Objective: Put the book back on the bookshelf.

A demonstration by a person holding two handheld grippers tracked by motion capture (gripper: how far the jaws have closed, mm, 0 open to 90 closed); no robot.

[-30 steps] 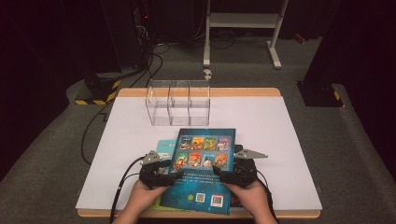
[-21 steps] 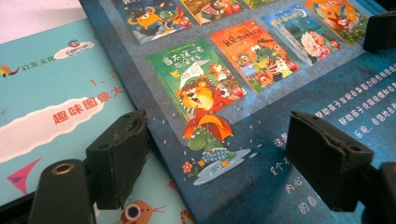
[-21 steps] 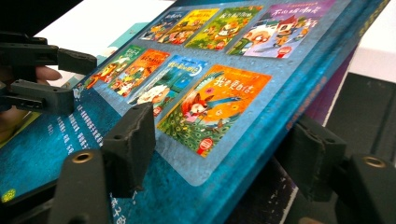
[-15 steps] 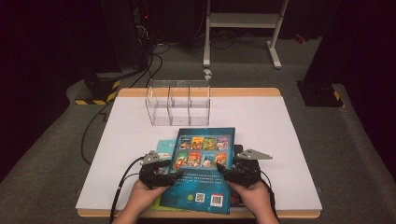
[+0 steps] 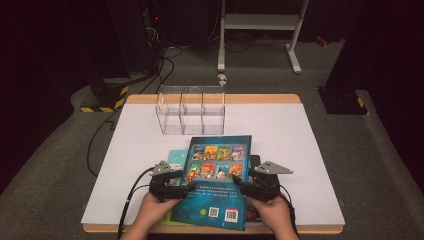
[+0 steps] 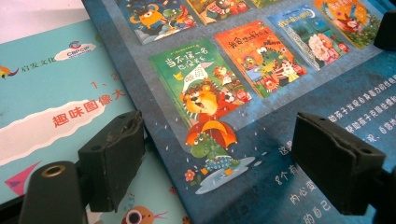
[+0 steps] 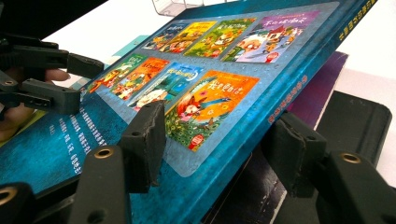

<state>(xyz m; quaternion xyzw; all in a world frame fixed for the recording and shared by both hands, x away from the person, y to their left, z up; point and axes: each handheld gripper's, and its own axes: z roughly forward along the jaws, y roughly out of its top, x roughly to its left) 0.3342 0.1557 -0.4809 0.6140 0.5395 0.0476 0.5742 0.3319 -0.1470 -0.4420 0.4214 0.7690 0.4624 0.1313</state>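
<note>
Near edge of white worktop, centre: dark blue picture book, back cover up, showing eight small cover pictures above, printed text and two codes below. Lower end of book reaching the near edge of the worktop; right side of book raised, as seen in right gripper view, spine edge lifted off what lies beneath. Under its left side: pale teal book, flat on the worktop. Under its right side: purple book and a black object, just beside one another.

Left claw at left edge of dark blue book, held in person's left hand; jaws apart, having just been opening a little, one jaw over the teal book, the other over the blue cover; pressure of pads on either book not discernible.

Right claw at right edge of dark blue book, held in right hand; jaws having just been closing, one pad on the cover face, the other pad below the raised spine edge, book edge between them; firm pinch not confirmable.

Towards far edge of worktop, centre-left: clear plastic organiser with three upright compartments, well apart from both claws, just beyond far end of dark blue book.
</note>
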